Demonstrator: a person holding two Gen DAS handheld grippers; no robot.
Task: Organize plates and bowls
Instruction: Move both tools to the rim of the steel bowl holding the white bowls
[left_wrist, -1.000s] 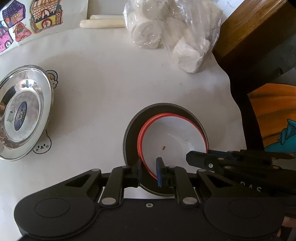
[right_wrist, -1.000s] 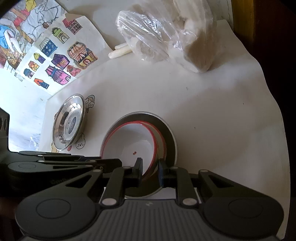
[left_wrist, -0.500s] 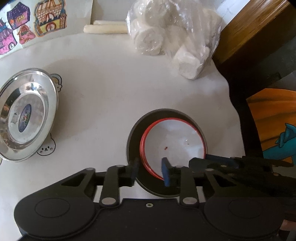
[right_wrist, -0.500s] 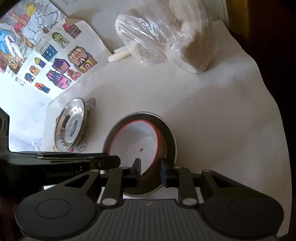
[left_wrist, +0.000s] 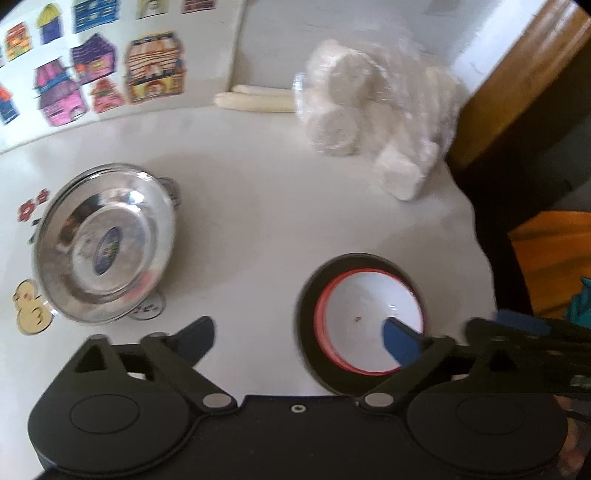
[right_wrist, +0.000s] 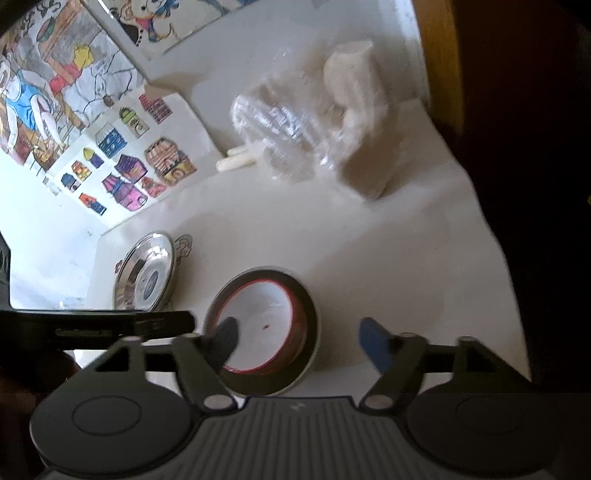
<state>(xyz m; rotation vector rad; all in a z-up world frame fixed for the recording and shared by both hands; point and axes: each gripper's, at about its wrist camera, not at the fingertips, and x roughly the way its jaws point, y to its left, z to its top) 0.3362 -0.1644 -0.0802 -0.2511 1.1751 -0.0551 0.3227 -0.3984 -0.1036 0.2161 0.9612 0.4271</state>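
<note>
A white bowl with a red rim (left_wrist: 364, 314) sits inside a dark grey plate (left_wrist: 306, 317) on the white table. It also shows in the right wrist view (right_wrist: 264, 325), inside the plate (right_wrist: 312, 332). A shiny steel plate (left_wrist: 105, 247) lies to the left, also in the right wrist view (right_wrist: 146, 277). My left gripper (left_wrist: 299, 338) is open and empty, above the bowl's near left side. My right gripper (right_wrist: 301, 341) is open and empty, above the bowl's near right side.
A clear plastic bag of white rolls (left_wrist: 373, 125) lies at the back right. Two white sticks (left_wrist: 255, 101) lie beside it. Coloured house drawings (left_wrist: 92, 70) hang on the back wall. A dark wooden edge (left_wrist: 517, 85) borders the table on the right.
Both grippers were shut on the bowl's near rim. Both have opened wide, let go of it and risen back. The bowl stays in the dark plate.
</note>
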